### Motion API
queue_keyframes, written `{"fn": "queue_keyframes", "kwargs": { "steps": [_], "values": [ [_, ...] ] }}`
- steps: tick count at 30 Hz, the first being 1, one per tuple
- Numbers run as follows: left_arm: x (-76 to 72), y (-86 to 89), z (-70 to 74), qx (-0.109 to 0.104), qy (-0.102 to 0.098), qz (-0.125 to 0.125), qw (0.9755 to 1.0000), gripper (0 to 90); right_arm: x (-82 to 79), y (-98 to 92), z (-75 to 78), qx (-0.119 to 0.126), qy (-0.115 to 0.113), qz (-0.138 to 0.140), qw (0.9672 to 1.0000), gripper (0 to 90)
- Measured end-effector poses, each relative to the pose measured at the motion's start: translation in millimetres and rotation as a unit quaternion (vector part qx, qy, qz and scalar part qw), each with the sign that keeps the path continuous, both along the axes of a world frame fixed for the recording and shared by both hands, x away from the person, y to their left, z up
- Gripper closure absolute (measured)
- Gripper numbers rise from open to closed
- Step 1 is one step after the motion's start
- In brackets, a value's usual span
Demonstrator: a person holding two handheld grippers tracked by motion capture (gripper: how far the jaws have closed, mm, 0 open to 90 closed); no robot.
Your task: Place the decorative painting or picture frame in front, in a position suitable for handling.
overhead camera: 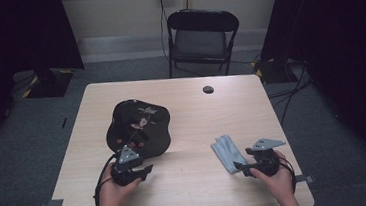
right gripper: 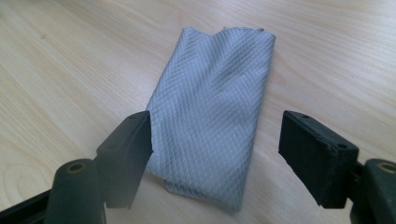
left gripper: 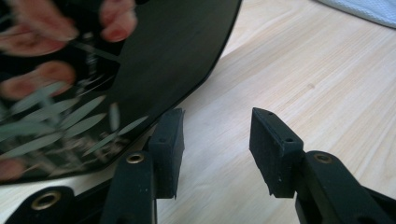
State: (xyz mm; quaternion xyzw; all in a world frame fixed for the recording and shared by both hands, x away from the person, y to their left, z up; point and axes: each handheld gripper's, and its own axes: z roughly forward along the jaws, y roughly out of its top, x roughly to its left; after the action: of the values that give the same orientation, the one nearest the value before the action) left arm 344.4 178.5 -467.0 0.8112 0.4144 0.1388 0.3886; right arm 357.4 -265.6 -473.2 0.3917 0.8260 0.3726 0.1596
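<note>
At the lower left of the high view the left gripper (overhead camera: 144, 170) sits just off the near edge of the black lacquered tray (overhead camera: 139, 128), which lies left of centre on the worktop (overhead camera: 191, 107). In the left gripper view its jaws stand partly apart with bare wood between them; the tray's rim is just beside the left-hand jaw, not clamped. At the lower right the right gripper (overhead camera: 240, 166) hangs over the folded grey cloth (overhead camera: 227, 152); in the right gripper view its jaws are spread wide on either side of the cloth (right gripper: 210, 126), not pressing it.

My guess is that wiping the tray is the job, and picking up the cloth is the step in hand. Next the right jaws must drop and close on the cloth.

The tray carries painted flowers and leaves; I can read no writing or brand.
</note>
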Motion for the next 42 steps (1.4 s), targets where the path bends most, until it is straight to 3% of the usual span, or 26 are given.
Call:
{"fn": "queue_keyframes", "kwargs": {
  "steps": [14, 26, 27, 30, 35, 42],
  "values": [
    [-5.2, 32.6, 2.4, -0.006, -0.001, 0.045, 0.9990, 49.8, 10.5, 10.6, 1.0, 0.001, -0.003, 0.017, 0.9999, 25.5],
    [1.7, 55.3, 1.0, -0.002, -0.004, 0.078, 0.9969, 42.6, 13.7, 13.6, 0.4, 0.000, -0.001, 0.020, 0.9998, 25.4],
    [2.8, 56.1, 1.1, 0.009, -0.009, 0.078, 0.9969, 42.1, 13.6, 13.7, 0.2, 0.000, -0.001, 0.019, 0.9998, 25.4],
    [6.3, 57.5, -0.9, 0.005, -0.005, 0.078, 0.9969, 36.5, 13.0, 14.6, 0.0, -0.001, -0.001, 0.019, 0.9998, 25.4],
    [8.4, 59.6, -3.8, 0.006, -0.003, 0.082, 0.9966, 34.7, 13.1, 16.3, 0.1, -0.002, -0.002, 0.022, 0.9998, 25.3],
    [10.7, 55.9, -3.1, 0.002, -0.016, 0.075, 0.9971, 33.5, 13.5, 17.1, 0.2, -0.003, -0.001, 0.022, 0.9997, 25.3]
  ]
}}
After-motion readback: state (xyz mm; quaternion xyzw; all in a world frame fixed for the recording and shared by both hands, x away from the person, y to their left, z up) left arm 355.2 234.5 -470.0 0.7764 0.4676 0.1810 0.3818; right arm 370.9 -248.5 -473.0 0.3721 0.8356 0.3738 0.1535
